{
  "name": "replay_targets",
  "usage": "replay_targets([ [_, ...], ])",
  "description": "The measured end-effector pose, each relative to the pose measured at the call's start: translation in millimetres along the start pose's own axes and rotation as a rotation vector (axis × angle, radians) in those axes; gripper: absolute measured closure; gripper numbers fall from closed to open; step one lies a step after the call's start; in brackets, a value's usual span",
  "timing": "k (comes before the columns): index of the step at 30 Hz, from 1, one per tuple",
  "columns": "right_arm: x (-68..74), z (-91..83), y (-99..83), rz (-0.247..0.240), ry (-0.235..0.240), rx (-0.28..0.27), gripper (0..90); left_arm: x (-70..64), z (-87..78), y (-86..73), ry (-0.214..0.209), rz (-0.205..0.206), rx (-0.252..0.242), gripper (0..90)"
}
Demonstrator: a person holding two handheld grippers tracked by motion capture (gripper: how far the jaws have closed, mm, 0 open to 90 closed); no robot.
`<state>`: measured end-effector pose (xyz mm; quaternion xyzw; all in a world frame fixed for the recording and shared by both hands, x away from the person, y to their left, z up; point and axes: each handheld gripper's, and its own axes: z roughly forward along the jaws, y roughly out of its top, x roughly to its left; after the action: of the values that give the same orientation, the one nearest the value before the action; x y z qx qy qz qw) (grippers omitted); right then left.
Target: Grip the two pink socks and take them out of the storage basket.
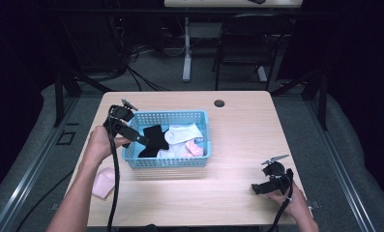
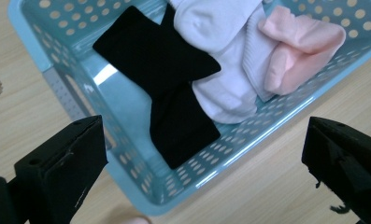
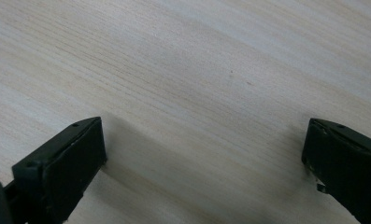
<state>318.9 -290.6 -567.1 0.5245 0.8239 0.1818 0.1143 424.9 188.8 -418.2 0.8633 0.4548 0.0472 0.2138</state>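
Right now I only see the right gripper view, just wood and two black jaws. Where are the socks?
Observer: In a blue basket on the table's left half, far from your right gripper.
Operator: What colours are they?
Observer: A black sock, white socks and a pink one lie in the basket.
Operator: Is any sock outside it?
Observer: Yes, a pink sock lies on the table near the left forearm.
Operator: What's the other gripper doing?
Observer: The left gripper hangs open over the basket's left end, above the black sock.
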Motion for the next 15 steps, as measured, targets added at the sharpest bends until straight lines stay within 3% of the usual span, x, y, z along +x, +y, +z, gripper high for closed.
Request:
replay_targets([
  [15, 0.1, 0.2, -0.2, 0.002, 0.000, -0.002, 0.0, -22.5, 36.3, 32.5, -0.053, 0.042, 0.013, 0.0],
])
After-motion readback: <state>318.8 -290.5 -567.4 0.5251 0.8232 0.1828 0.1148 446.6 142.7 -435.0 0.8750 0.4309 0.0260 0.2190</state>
